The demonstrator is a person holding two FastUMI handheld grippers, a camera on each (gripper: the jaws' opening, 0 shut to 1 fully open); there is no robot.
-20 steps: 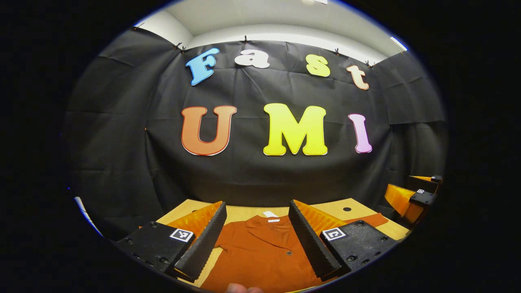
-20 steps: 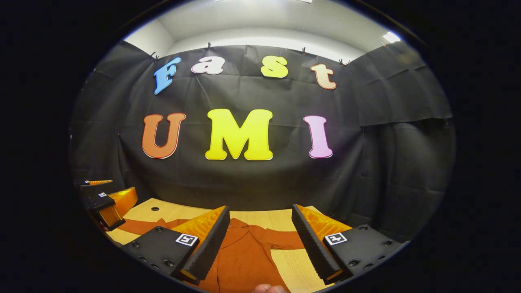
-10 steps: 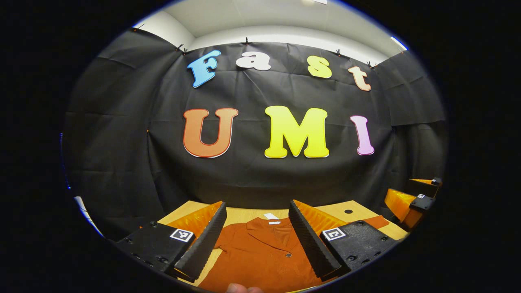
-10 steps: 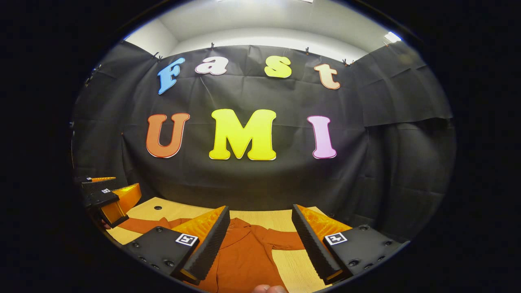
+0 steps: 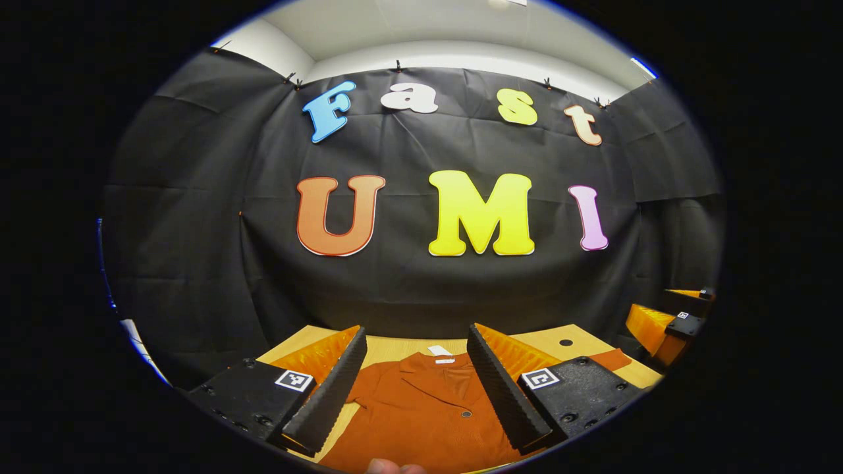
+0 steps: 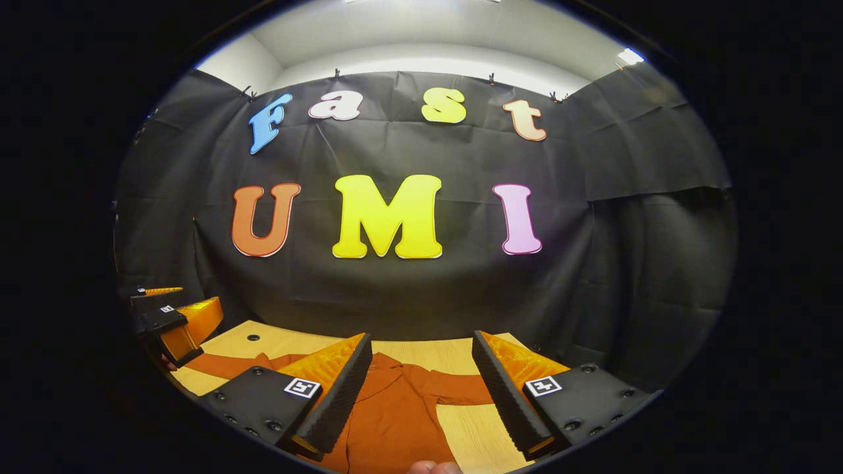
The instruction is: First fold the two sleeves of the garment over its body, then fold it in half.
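Left claw (image 5: 416,382): one, held above the near part of the bench, its two fingers spread wide with nothing between them; in the right gripper view it shows at the far left edge (image 6: 172,320), above the tip of a sleeve.
Left sleeve (image 6: 224,364): one, stretched flat toward the left over the bench, not folded over the body.
Shirt (image 5: 421,411): one, rust-orange, lying flat on the bench with its front up and its collar toward the far wall; in the right gripper view (image 6: 388,415) its body runs from the collar to the near edge.
Label (image 5: 439,351): one white tag at the neck, just past the collar.
Button (image 5: 466,414): one dark button visible on the front, below the collar.
Bench (image 5: 388,347): one, pale wood, bare strip between the shirt and the wall; also seen at the near right (image 6: 471,431).
Hole (image 5: 566,343): one small dark round hole in the bench top, far right in the left gripper view; one like it at the far left (image 6: 253,338) in the right gripper view.
Right sleeve (image 6: 461,388): one, short, spread out to the right, flat on the wood.
Right claw (image 6: 421,385): one, above the shirt's right shoulder, fingers wide apart and gripping nothing; also seen at the right edge (image 5: 665,321) of the left gripper view.
Fingertips: one pale bit at the bottom rim of each view, too cropped to tell more.
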